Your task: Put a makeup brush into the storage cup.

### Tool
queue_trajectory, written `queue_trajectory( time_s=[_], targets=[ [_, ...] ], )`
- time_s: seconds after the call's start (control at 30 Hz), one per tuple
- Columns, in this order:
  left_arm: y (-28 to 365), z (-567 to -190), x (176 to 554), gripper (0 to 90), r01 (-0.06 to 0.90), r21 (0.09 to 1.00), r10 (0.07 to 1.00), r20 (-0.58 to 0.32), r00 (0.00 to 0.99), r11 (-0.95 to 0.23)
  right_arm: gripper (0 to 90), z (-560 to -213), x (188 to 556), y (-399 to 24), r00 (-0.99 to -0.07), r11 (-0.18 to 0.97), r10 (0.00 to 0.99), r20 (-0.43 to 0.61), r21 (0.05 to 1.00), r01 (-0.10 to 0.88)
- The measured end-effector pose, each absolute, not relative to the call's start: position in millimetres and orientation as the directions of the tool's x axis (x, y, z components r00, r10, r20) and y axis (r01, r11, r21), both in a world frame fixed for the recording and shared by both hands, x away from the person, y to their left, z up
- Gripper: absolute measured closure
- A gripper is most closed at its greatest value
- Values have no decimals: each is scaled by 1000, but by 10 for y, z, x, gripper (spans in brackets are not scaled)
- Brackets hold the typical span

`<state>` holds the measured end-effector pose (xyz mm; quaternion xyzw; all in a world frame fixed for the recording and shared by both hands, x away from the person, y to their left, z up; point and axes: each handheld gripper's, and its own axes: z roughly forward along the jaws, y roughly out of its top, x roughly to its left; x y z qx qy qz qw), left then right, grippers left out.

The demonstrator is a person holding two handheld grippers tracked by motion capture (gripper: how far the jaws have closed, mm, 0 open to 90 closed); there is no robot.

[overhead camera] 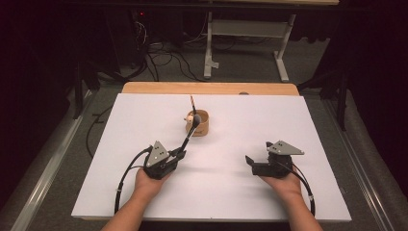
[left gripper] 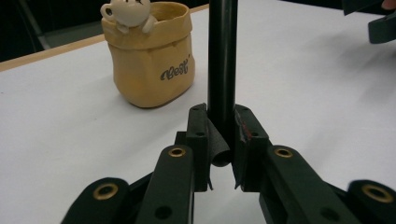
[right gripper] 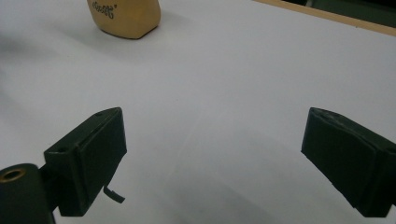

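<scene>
A white surface (overhead camera: pixel 298 144) takes up most of the high view, with a strip of bare wood along its far edge at twelve o'clock. On it, a little toward twelve o'clock from the middle, stands a tan sack-shaped holder (overhead camera: pixel 200 123), upright, with dark script on its side and a small pale bear figure (overhead camera: pixel 191 117) perched on its rim at about nine o'clock; a thin striped stick (overhead camera: pixel 192 102) rises out of it. The left gripper (overhead camera: pixel 179 154) sits at about seven o'clock from the holder, in a hand that comes in from six o'clock. Its jaws are pressed in on the black handle of a long brush (overhead camera: pixel 189 136), which slants up toward one o'clock so that its rounded head ends at the holder's rim beside the bear; whether it touches the rim cannot be told. In the left gripper view the handle (left gripper: pixel 222 56) stands upright between the pads, pinched near its lower end. The right gripper (overhead camera: pixel 255 162) rests at four o'clock from the holder, well apart from it, its jaws spread wide with bare surface between them.
</scene>
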<state>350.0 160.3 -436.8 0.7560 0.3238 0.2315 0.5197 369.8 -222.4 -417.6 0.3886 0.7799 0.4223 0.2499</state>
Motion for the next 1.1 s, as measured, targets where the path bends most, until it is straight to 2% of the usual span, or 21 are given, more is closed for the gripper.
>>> queue_trajectory(
  time_s=[0.4, 0.9, 1.1],
  targets=[
    [1551, -4375, 3484, 788, 263, 945, 702, -55, 710, -193, 82, -4162, 3684, -2203, -583, 317, 811, -41, 870, 379],
    [1514, -4343, 3460, 788, 264, 952, 691, -86, 718, -155, 98, -4063, 3720, -2088, -600, 277, 800, -14, 896, 348],
    [1522, -4327, 3463, 788, 269, 953, 694, -100, 713, -140, 99, -3966, 3802, -1918, -627, 315, 777, -50, 894, 318]
  ],
)
